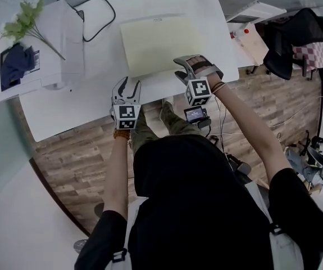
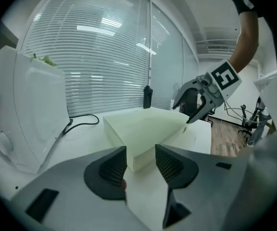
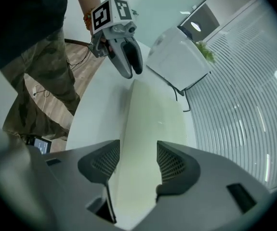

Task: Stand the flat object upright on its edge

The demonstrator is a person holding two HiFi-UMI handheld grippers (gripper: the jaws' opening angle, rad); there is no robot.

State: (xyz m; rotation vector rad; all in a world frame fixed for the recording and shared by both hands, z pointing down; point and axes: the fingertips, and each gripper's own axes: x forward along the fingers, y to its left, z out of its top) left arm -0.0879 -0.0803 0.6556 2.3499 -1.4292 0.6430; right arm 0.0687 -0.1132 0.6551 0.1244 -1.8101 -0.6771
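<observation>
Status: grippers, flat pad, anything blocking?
Left gripper open, short of near left corner of pad. Right gripper open, jaws at pad's near right corner, not pressing. Pad flat on table, not yet upright. Cable, white machine off to the left.

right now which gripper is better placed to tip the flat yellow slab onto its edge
Right, probably: the right gripper is at the slab's near edge, slab showing between its open fingers; the left gripper sits short of the corner.

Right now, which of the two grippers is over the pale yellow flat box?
The right gripper: its open jaws are over the box's near right corner. The left gripper, also open, is short of the box.
</observation>
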